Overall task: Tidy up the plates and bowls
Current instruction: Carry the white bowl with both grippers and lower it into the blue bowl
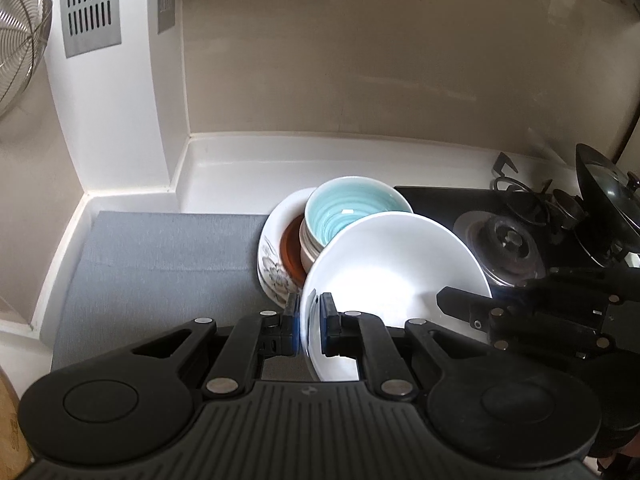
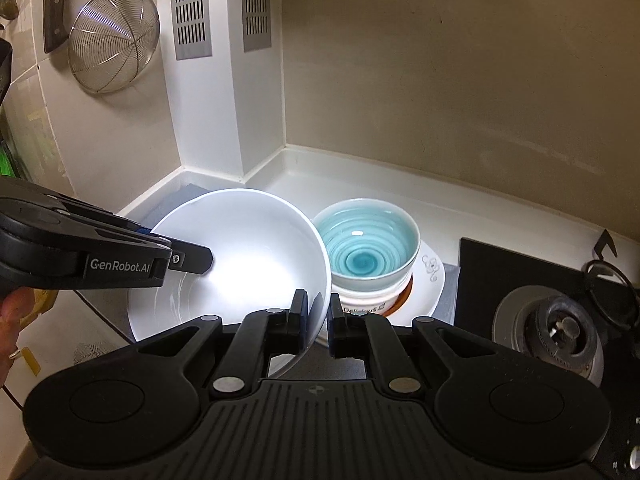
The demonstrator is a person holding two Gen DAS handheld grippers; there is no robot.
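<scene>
Tongs on both sides are pinching the same white bowl point(image 1: 394, 256): the left tongs point(image 1: 310, 308) are gripping its rim with one finger inside and one outside the wall, and the right tongs point(image 2: 318, 308) are doing the same at the opposite edge. The bowl is hanging tilted above the counter point(image 1: 224, 168), lit brightly on its inner surface, and the right wrist view is showing it just beside and partly in front of a stack of dishes. That stack is sitting at the right end of a grey mat point(image 1: 160, 256) and is topped by a turquoise bowl point(image 2: 366, 250) with a spiral pattern inside; under it a pale bowl with dark lettering point(image 2: 362, 307) is resting on a brown dish point(image 1: 290, 250), which is lying on a white plate point(image 2: 430, 280) with a drawn motif. To the right of the stack a black gas hob point(image 2: 500, 268) is carrying a burner point(image 2: 560, 330), and the left wrist view is showing a dark pan with a glass lid point(image 1: 604, 208) standing on it. On the wall a wire strainer point(image 2: 114, 42) is hanging beside two slotted grey vent plates point(image 2: 190, 4).
</scene>
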